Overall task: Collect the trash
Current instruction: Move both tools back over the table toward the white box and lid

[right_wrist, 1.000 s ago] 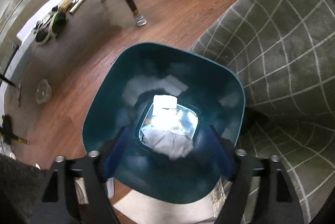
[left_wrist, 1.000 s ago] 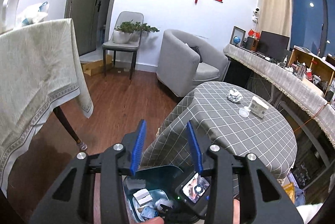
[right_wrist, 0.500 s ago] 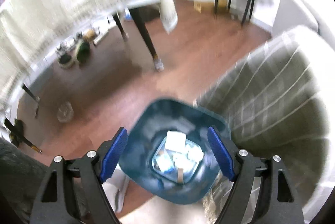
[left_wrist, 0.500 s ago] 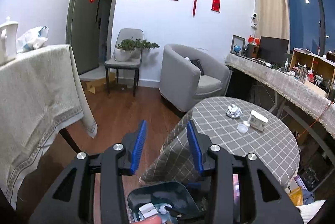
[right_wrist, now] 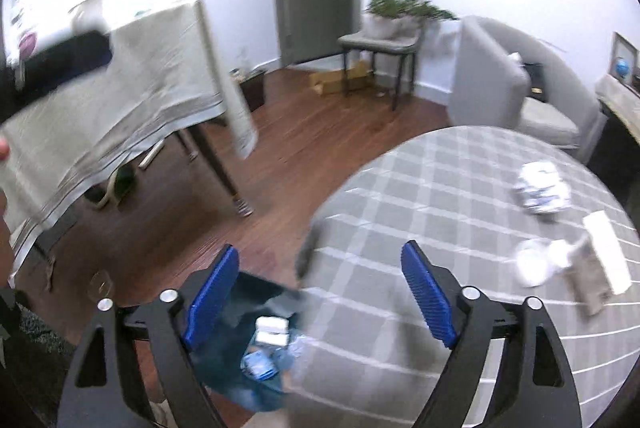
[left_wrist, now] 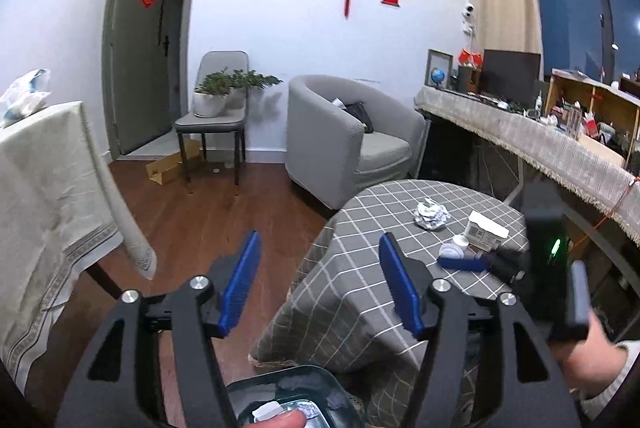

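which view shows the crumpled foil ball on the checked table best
The left wrist view: the crumpled foil ball sits sharp and unblocked on the checked table, beside the white box. The right wrist view also shows the ball, but motion-blurred and near the frame's edge, so its creases smear.

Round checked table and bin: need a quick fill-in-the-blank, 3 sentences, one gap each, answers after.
1. The crumpled foil ball lies on the round table, whose cloth has a ____ pattern.
2. The teal bin stands on the ____, beside that table.
3. Between the fingers of the left gripper and of the right gripper there is ____.

Missing words: checked; floor; nothing
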A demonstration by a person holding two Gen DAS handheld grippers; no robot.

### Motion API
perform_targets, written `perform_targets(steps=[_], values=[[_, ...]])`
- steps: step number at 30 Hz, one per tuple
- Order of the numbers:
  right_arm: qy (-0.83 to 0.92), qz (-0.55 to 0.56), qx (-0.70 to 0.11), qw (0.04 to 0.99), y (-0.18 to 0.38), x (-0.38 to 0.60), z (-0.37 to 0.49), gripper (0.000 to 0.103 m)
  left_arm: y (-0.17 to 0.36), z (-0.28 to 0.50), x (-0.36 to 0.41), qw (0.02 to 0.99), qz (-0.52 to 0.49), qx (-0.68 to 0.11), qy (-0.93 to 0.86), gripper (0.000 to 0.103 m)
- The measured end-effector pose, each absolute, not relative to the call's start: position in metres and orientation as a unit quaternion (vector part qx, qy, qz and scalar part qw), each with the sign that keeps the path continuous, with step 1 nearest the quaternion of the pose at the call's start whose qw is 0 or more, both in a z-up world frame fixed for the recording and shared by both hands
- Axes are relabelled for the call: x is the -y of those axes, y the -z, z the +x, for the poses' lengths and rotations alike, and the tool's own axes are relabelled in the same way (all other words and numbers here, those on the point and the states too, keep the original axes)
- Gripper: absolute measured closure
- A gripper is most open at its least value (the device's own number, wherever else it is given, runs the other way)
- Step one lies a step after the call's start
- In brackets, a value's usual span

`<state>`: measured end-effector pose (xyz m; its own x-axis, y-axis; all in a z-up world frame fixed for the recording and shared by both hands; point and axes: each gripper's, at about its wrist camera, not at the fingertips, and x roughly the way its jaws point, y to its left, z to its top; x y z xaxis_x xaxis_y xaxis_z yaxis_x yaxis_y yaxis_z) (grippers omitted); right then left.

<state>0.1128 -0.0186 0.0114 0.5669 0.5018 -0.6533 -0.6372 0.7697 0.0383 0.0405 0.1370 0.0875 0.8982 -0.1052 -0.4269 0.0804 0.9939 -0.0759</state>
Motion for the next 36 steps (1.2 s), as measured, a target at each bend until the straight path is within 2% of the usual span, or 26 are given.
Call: perform_targets(steps=[2, 10, 15, 21, 25, 36], values=[[-0.315, -0.09, -0.329, 0.886, -0.018, 0.036, 0.123, 0.017, -0.085, 0.049, -0.129, 0.972, -0.024, -0.226, 0.054, 0.034], [-0.281, -0.08, -0.312, 0.904, -0.039, 0.099, 0.156, 0.006, -0.07, 0.084, -0.097, 0.963, -0.014, -0.254, 0.091, 0.022], [-0.255, -0.078, -0.325, 0.907, -0.038, 0.138, 0.179, 0.004, -0.059, 0.105, -0.072, 0.955, -0.005, -0.273, 0.114, 0.013], [-0.244, -0.073, -0.35, 0.901, -0.036, 0.178, 0.211, 0.004, -0.043, 0.132, -0.046, 0.943, 0.015, -0.301, 0.145, 0.012], [-0.262, -0.061, -0.396, 0.878, -0.026, 0.194, 0.233, 0.003, -0.035, 0.147, -0.033, 0.934, 0.017, -0.315, 0.167, 0.012], [-0.297, -0.041, -0.485, 0.822, 0.011, 0.201, 0.269, 0.003, -0.008, 0.181, 0.009, 0.896, 0.012, -0.372, 0.242, 0.012]])
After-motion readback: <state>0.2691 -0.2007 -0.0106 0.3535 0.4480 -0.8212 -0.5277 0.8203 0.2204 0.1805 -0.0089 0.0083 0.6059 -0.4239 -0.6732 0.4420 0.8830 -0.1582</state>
